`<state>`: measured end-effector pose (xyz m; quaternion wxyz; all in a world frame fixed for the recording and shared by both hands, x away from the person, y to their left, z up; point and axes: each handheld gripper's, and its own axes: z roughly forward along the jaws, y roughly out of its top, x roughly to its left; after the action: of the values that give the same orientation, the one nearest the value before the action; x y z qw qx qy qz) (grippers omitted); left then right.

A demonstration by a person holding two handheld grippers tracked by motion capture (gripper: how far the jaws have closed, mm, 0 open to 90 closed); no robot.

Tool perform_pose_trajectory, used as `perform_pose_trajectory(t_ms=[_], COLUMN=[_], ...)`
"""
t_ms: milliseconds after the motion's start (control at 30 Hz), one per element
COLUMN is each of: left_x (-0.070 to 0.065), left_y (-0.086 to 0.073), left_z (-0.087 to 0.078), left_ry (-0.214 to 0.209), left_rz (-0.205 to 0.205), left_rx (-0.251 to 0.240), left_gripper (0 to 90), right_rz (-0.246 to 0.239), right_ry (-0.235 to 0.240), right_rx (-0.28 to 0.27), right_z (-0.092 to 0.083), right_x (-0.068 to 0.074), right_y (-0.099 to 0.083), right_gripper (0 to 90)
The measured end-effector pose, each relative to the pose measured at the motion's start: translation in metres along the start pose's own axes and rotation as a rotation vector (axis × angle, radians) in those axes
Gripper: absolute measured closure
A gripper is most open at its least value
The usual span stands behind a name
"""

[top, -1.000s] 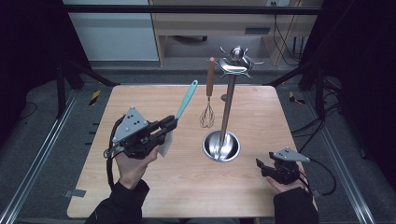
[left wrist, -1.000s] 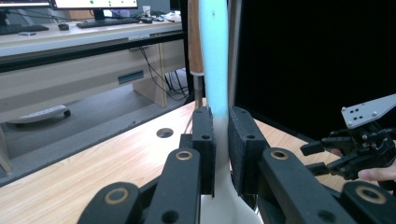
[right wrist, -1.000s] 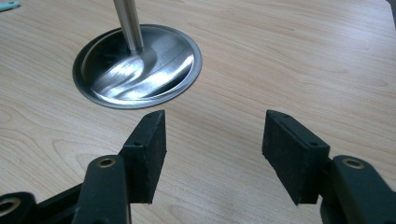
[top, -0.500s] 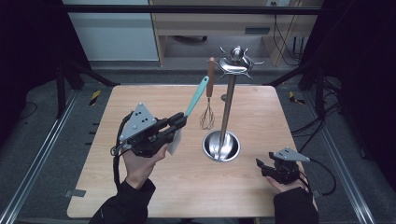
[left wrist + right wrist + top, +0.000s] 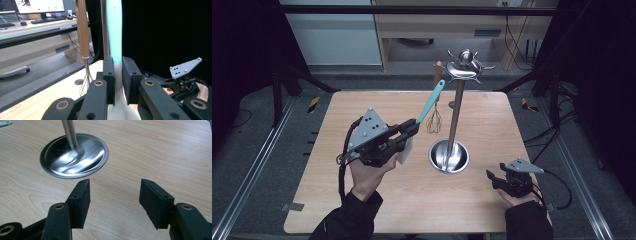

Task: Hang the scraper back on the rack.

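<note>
Leftmost in the high view: the left gripper (image 5: 410, 131), black and angular under a grey three-cornered plate, clamped on a teal-handled silicone spatula with a pale, matte white blade (image 5: 431, 102). Held above the pale wooden table (image 5: 337, 200), handle slanting up and right toward the rack's top, blade (image 5: 406, 152) hanging just below the jaws. In the left gripper view, ribbed black pads (image 5: 110, 75) pressed against the smooth spatula neck (image 5: 117, 72). Left hand (image 5: 367, 172) under the gripper's body, forearm coming in from the bottom edge in a dark sleeve.

Next, a wire whisk with a grained wooden handle (image 5: 435, 117), hanging from the polished steel utensil stand (image 5: 457, 120): slim upright pole, hooked crown, round mirror-bright dished base (image 5: 449, 156) resting on the table.

Far right, the right gripper (image 5: 493, 179), low near the table's front corner, jaws apart with nothing between them, aimed at the base; right hand (image 5: 518, 192) cupped beneath.
</note>
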<state>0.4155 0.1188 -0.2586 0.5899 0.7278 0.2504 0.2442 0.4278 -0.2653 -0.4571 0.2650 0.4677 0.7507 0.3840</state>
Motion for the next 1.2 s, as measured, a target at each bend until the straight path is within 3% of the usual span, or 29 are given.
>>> perform_pose_trajectory(t_ms=[700, 1200], left_x=[-0.005, -0.005], left_y=[0.005, 0.001], left_z=[0.013, 0.027], left_ry=[0.008, 0.021], left_rz=[0.022, 0.014], left_rx=[0.028, 0.046], left_gripper=[81.5, 81.4], right_rz=[0.001, 0.003], right_ry=[0.003, 0.005], right_rx=[-0.001, 0.001], right_z=[0.0, 0.0], right_x=[0.0, 0.0], right_y=[0.0, 0.0], right_gripper=[42.3, 42.5])
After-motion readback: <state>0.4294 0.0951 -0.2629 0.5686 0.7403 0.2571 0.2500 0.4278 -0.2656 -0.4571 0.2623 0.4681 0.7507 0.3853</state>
